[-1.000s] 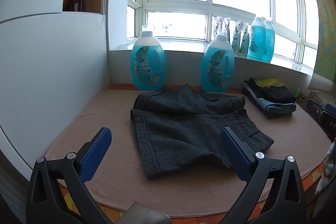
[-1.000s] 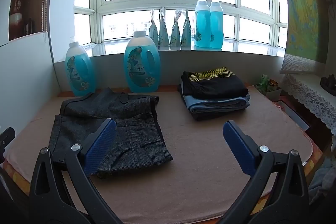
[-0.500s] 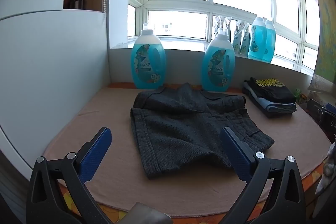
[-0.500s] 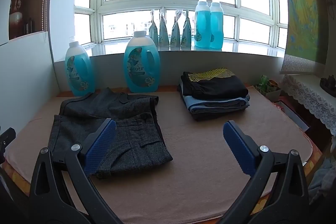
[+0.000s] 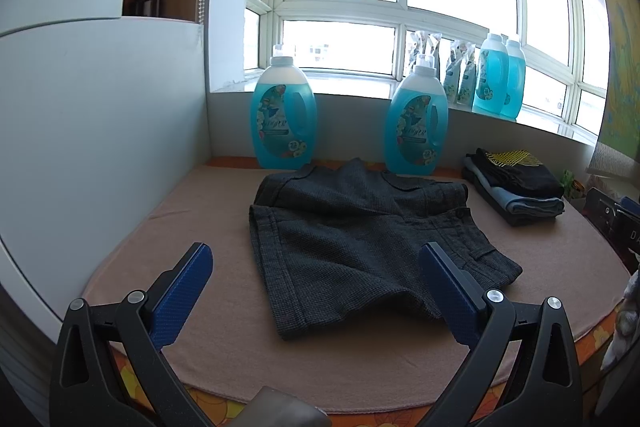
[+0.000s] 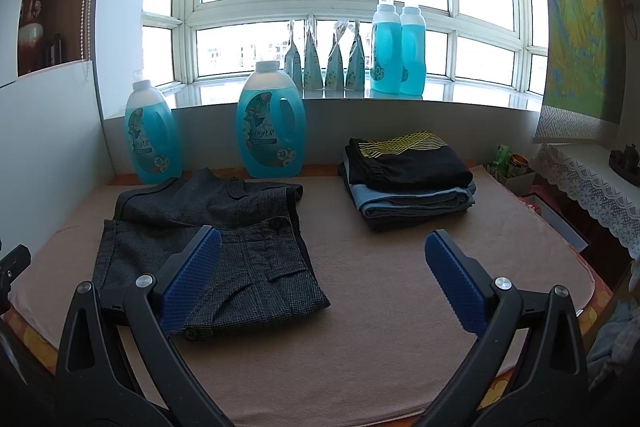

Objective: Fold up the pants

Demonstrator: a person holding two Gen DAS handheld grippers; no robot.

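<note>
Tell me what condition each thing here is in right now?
Left gripper: open, empty, above the mat.
Right gripper: open, empty.
Grey shorts: lying on the mat, partly folded, rumpled.
Clothes stack: folded, neatly piled.
Two big bottles: upright, capped, nearly full of blue liquid.
Sill bottles: upright, capped.
Pouches: standing.
Mat: spread flat.

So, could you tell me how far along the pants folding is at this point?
Done: a stack of folded clothes sits at the back right of the table. In hand: nothing; the left gripper and right gripper are both open and hold nothing. The grey pants lie on the table, seemingly folded over once but loose and rumpled. Left: finishing that fold and probably adding them to the stack.
</note>
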